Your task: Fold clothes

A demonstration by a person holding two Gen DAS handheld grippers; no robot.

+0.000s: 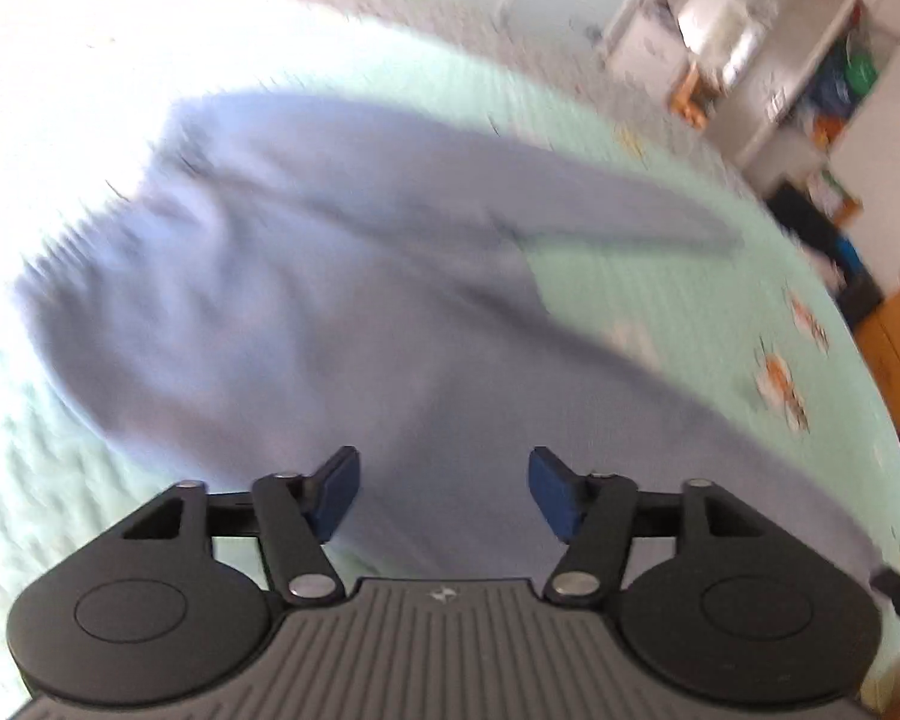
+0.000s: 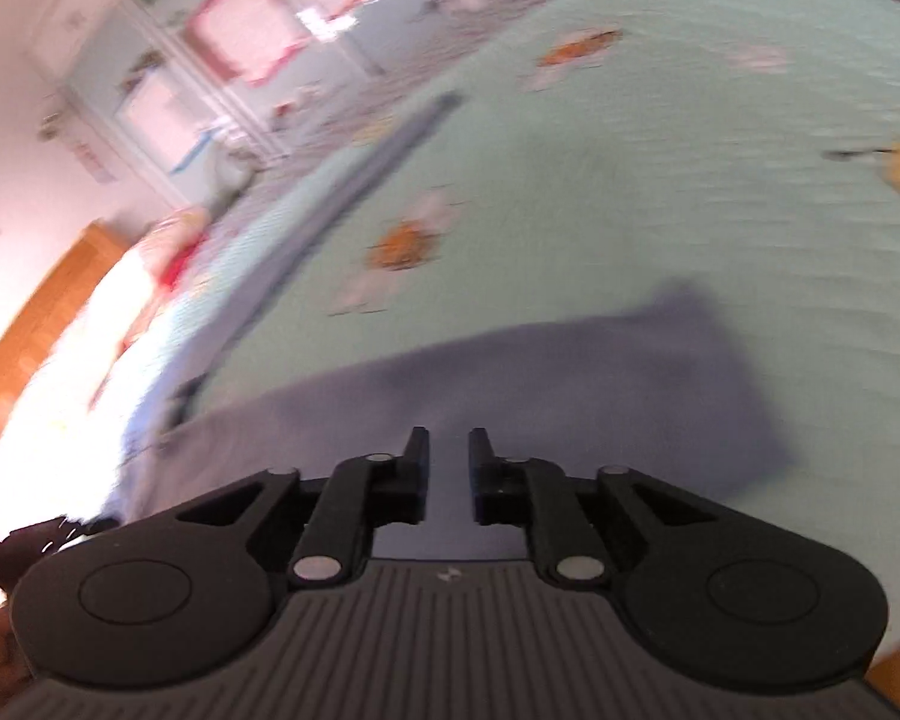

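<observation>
Spread across the mint-green bed (image 1: 660,312) lies your blue garment (image 1: 306,300), with your left tool (image 1: 444,489) gaping empty above it and your right tool (image 2: 448,459) narrowly parted, gripping nothing.

— What lies on the bed?

— A pair of lavender-blue trousers (image 1: 306,300), spread flat on the mint-green, flower-printed bedspread (image 1: 678,300), blurred by motion.

— How are they laid out?

— The gathered waistband sits toward the bright left side of the left wrist view; one leg runs away toward the far right, the other comes toward the camera. In the right wrist view a leg's squared end (image 2: 660,372) rests flat.
</observation>
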